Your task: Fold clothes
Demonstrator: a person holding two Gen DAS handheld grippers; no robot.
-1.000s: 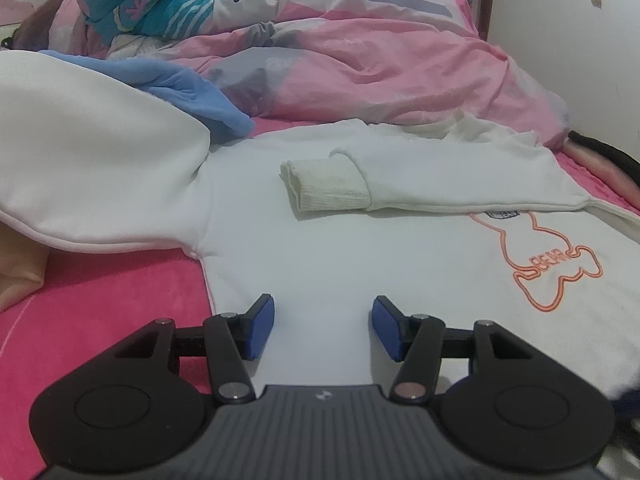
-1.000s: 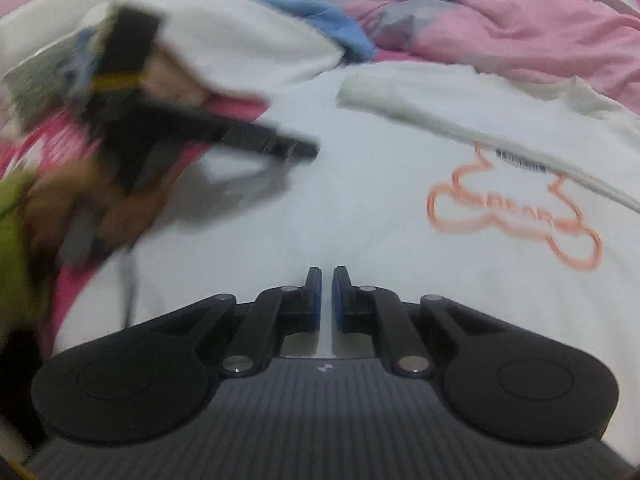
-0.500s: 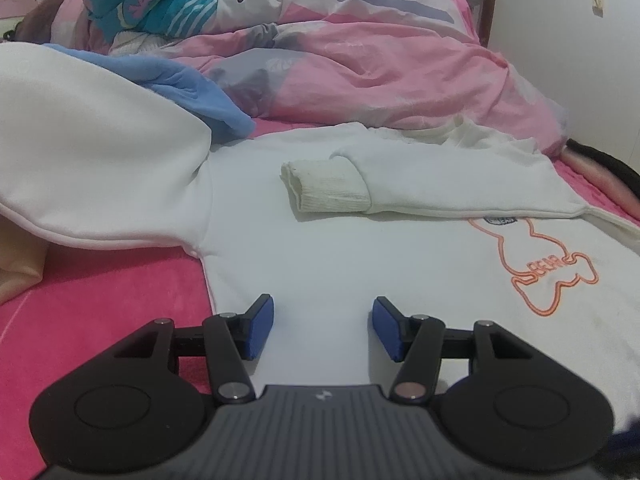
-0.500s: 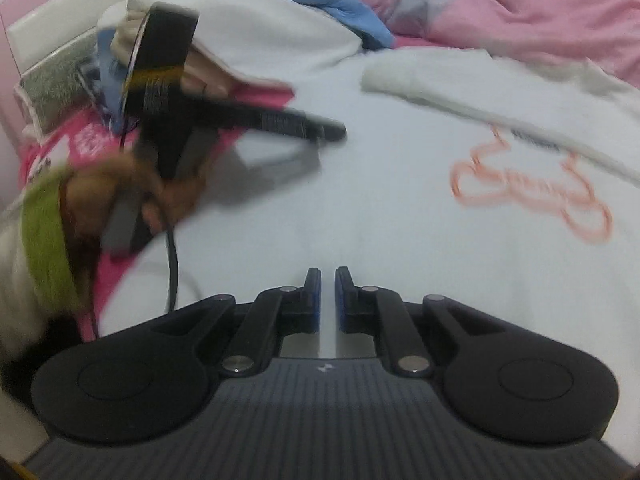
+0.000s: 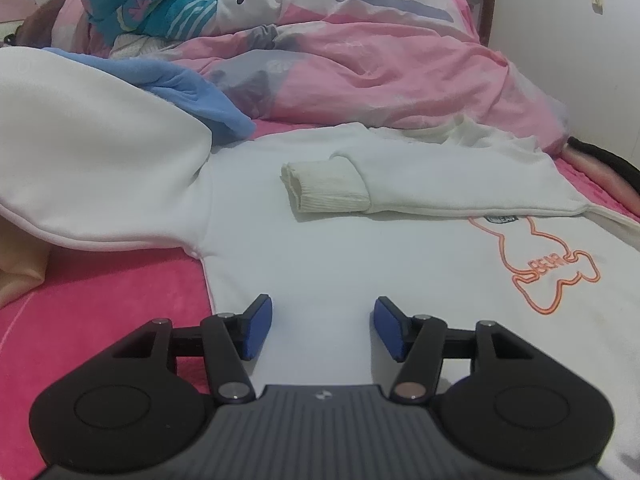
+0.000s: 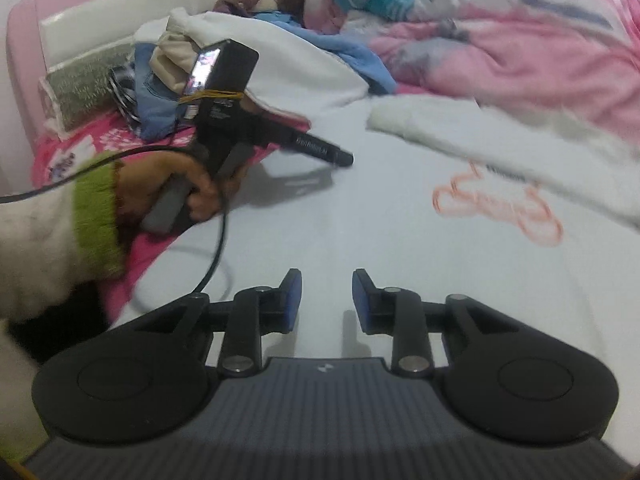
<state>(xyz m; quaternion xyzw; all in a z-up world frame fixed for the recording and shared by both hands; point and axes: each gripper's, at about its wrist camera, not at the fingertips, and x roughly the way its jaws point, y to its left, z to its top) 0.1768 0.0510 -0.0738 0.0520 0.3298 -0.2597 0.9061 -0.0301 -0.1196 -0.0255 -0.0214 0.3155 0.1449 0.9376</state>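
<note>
Since a second ago the right gripper (image 6: 323,298) has been opening its jaws, now narrowly apart and empty over the white sweatshirt (image 6: 360,216). Left gripper (image 5: 322,330) hovers half open, empty, above the sweatshirt, the folded sleeve (image 5: 420,188) ahead of it.

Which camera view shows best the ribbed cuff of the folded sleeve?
The left wrist view: the ribbed cuff lies sharp and whole on the white sweatshirt. In the right wrist view the cuff is only a blurred white end, with no ribbing visible.
</note>
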